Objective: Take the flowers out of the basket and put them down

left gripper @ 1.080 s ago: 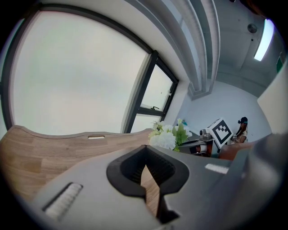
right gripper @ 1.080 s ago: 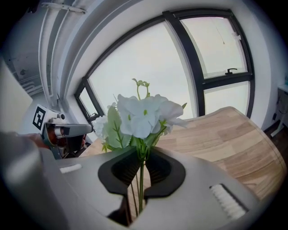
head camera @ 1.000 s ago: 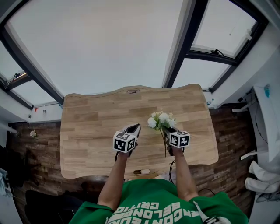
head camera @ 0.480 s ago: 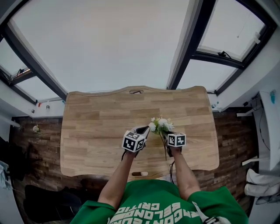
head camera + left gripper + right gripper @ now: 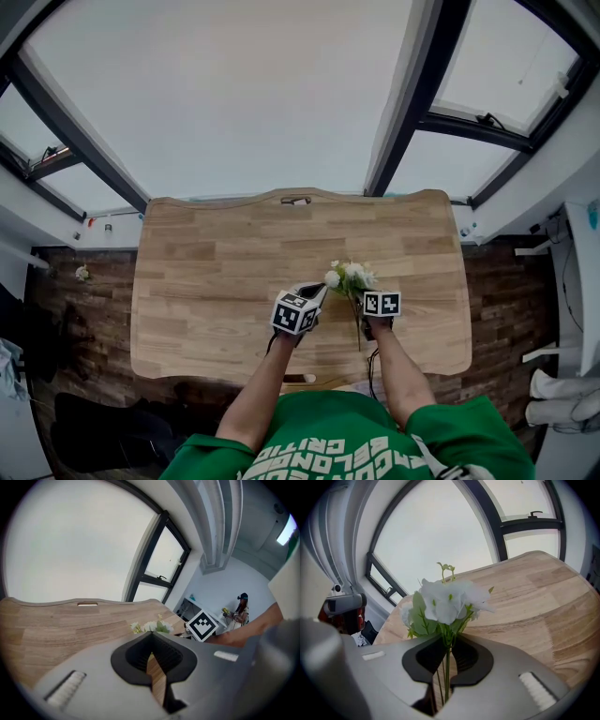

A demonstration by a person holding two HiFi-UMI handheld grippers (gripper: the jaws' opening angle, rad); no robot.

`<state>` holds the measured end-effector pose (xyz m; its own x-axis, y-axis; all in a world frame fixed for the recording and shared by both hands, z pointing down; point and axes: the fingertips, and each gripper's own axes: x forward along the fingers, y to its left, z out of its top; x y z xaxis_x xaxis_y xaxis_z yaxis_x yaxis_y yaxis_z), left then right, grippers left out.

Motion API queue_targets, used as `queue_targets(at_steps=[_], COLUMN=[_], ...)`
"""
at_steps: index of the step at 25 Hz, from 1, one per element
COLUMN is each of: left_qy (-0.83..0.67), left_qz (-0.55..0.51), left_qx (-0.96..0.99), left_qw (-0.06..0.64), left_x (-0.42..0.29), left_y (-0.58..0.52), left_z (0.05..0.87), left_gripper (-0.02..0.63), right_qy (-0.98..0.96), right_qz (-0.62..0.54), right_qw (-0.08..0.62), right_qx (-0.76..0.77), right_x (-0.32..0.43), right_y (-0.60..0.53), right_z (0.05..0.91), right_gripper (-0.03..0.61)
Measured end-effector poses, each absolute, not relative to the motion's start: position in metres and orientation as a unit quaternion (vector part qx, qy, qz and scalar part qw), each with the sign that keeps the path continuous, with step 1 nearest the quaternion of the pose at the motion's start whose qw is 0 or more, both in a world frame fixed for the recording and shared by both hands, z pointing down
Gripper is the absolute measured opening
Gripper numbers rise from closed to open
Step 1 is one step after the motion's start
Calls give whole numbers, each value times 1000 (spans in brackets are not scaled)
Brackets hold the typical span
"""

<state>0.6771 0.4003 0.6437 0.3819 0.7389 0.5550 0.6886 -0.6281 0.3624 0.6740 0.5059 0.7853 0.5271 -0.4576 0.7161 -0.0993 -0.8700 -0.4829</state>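
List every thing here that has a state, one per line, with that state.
flowers, gripped by the stems with the blooms ahead of the jaws, not yet laid on the table
right gripper, shut on the flowers' stems
left gripper, shut, nothing between its jaws
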Motion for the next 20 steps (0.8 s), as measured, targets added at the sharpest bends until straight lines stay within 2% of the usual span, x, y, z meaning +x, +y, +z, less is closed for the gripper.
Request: queue_targets(at_steps=[14,20], left_qy=[421,421], left_qz=[364,362], left_qx=[830,830], left_qw=[39,40], left_x=[672,673], left_y=[402,399], left_z=[653,651], left_gripper=[15,15], right_qy=[139,133], right_qz=[-498,-499], right_qw=[213,205], right_qx=[-829,-831], right_x=[666,668], right_y=[514,518], right_z=[824,822], right_gripper=[46,71])
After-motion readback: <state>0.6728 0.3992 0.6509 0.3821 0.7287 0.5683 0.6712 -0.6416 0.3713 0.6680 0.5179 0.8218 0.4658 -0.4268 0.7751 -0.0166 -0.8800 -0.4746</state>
